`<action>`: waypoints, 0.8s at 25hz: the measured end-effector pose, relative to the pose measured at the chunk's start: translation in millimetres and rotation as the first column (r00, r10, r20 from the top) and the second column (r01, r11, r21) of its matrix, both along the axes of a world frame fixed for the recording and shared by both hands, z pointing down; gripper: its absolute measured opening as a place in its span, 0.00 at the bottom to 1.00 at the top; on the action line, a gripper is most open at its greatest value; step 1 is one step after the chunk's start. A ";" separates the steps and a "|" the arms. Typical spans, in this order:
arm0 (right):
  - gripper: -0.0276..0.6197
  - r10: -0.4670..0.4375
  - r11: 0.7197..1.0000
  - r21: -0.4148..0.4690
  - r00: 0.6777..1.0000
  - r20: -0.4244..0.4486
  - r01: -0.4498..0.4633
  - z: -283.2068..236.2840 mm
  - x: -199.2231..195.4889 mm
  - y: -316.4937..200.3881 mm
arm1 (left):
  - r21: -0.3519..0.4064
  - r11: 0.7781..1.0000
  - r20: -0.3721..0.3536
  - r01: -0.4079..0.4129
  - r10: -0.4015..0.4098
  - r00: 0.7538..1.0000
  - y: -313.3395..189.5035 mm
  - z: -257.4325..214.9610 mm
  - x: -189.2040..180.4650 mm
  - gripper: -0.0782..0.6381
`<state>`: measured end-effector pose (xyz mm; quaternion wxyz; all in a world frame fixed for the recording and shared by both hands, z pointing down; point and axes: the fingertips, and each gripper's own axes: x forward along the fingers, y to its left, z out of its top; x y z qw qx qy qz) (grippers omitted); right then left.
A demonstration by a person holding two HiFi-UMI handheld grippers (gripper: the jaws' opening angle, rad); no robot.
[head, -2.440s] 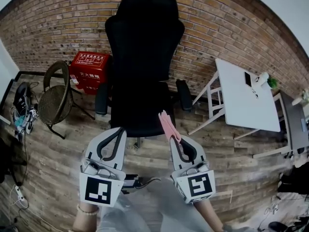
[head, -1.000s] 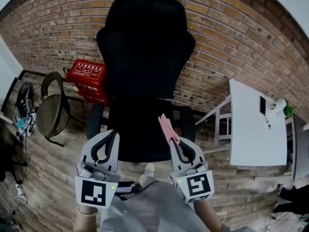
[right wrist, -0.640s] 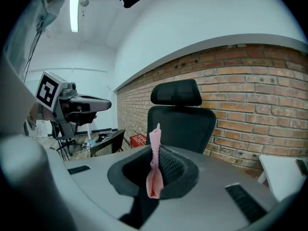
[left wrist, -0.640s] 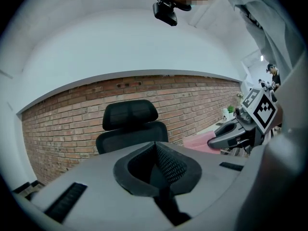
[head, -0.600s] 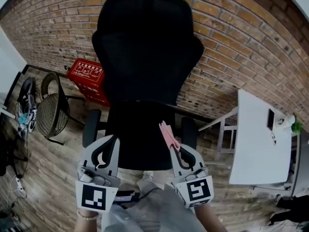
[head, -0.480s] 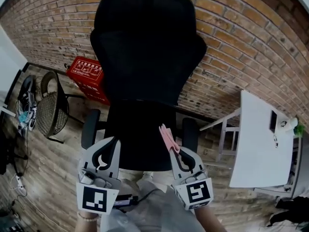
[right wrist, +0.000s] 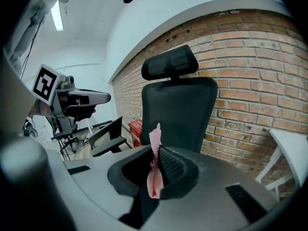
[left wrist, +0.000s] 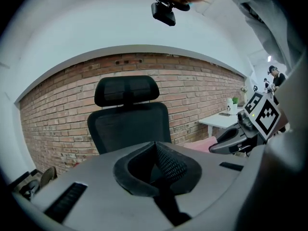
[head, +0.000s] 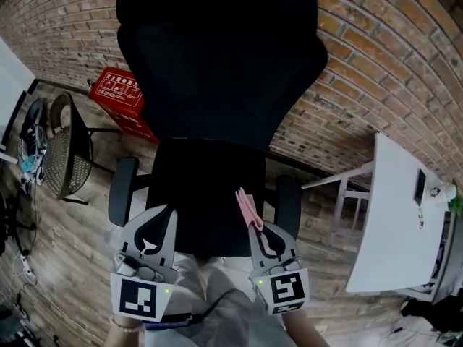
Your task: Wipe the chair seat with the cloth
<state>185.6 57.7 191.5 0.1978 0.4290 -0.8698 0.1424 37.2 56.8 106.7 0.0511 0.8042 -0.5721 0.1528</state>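
Fingers [right wrist: 173, 170] of your right gripper [head: 255, 226] pinched the cloth [head: 247, 207] by its edge; left gripper [head: 160, 219] closed on nothing. Thin grip, so the cloth could've slipped out w/ drag on the chair seat [head: 206, 194].

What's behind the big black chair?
A brick wall stands behind the chair, and a red box sits on the floor by it. The chair's tall back hides the part straight behind it.

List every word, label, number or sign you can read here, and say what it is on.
Red box: white print on its top, too small and blurred to read.
Left gripper and right gripper: black-and-white square markers on their cubes, patterns only, no words.
Pink cloth: no print.
Nothing else carries readable text.
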 end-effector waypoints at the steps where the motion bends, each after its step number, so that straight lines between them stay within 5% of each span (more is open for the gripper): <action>1: 0.13 0.000 1.000 -0.002 1.000 -0.004 0.000 8.9 -2.5 -4.9 | -0.009 1.000 0.003 0.001 -0.001 1.000 -3.8 8.6 -2.0 0.13; 9: 0.13 0.043 0.999 -0.031 0.998 -0.045 -0.045 85.4 -16.3 -47.2 | -0.042 0.999 0.023 0.029 -0.028 0.999 -38.8 78.8 -31.8 0.13; 13: 0.13 0.090 0.995 -0.041 0.992 -0.088 -0.094 127.4 -16.0 -65.7 | -0.028 0.997 0.137 -0.071 0.075 0.988 -52.2 115.1 -35.2 0.13; 20: 0.13 0.202 0.974 -0.066 0.965 -0.167 -0.215 197.9 -8.7 -100.9 | -0.061 0.993 0.119 -0.097 0.104 0.987 -72.9 176.5 -44.3 0.13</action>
